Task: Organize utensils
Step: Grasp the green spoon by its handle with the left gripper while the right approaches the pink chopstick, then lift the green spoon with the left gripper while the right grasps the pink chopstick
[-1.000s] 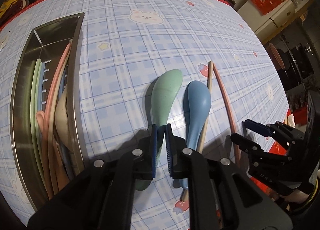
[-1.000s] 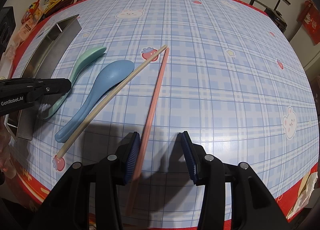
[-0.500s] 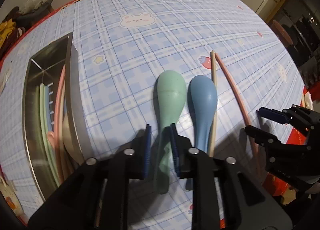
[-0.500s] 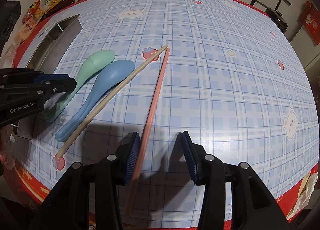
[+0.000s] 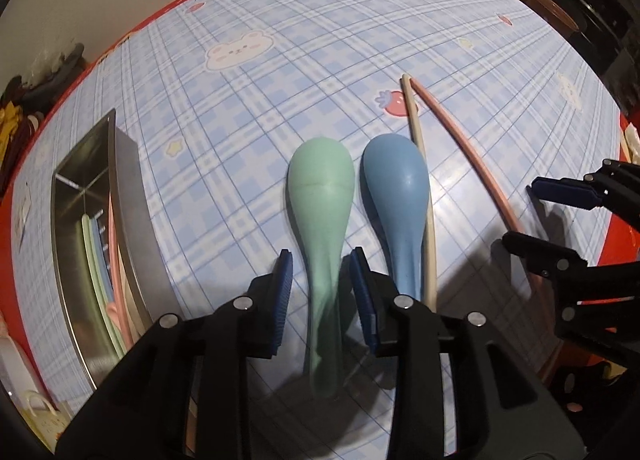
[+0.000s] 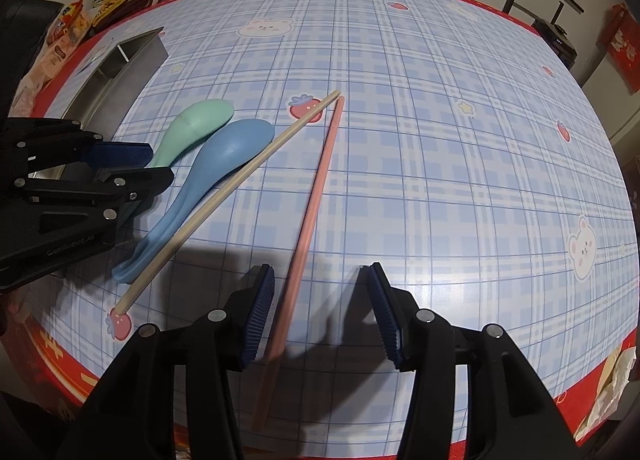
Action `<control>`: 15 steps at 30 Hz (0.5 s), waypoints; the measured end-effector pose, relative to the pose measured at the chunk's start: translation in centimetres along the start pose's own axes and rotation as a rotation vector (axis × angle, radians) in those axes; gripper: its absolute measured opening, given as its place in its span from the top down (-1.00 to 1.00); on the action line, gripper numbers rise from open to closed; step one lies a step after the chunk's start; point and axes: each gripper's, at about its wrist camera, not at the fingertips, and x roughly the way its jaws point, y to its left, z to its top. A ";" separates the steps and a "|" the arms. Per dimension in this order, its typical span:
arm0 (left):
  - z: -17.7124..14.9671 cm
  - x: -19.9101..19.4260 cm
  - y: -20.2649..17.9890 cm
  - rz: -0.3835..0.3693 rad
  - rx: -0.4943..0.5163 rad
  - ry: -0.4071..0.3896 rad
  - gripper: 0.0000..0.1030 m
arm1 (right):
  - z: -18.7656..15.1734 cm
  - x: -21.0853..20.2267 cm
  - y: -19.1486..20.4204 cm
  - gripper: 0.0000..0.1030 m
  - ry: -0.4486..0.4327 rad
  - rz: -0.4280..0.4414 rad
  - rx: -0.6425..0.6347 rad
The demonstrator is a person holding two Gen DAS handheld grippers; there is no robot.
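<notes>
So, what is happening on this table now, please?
A person is sorting utensils with two handheld grippers. The left gripper, jaws just opened, straddles the green spoon handle without pressing it. The right gripper is open around the pink chopstick. The blue spoon and beige chopstick lie between; the metal tray already holds utensils.

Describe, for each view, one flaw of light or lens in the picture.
Left wrist view: fisheye bends the pink chopstick into an arc; the green spoon handle blurs near the lens. Right wrist view: dark shadows fall ahead of the jaws, and glare whitens the tablecloth.
</notes>
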 end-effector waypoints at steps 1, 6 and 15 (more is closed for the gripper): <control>-0.1 0.0 -0.3 0.004 0.014 -0.005 0.39 | 0.0 0.0 -0.1 0.06 0.000 0.000 -0.001; -0.3 -0.4 -0.8 -0.054 0.010 -0.016 0.61 | 0.2 0.1 -0.1 0.06 -0.001 0.000 -0.003; -2.4 -1.5 3.7 -0.461 -0.415 -0.039 0.61 | 0.2 0.1 -0.2 0.06 -0.001 0.001 -0.003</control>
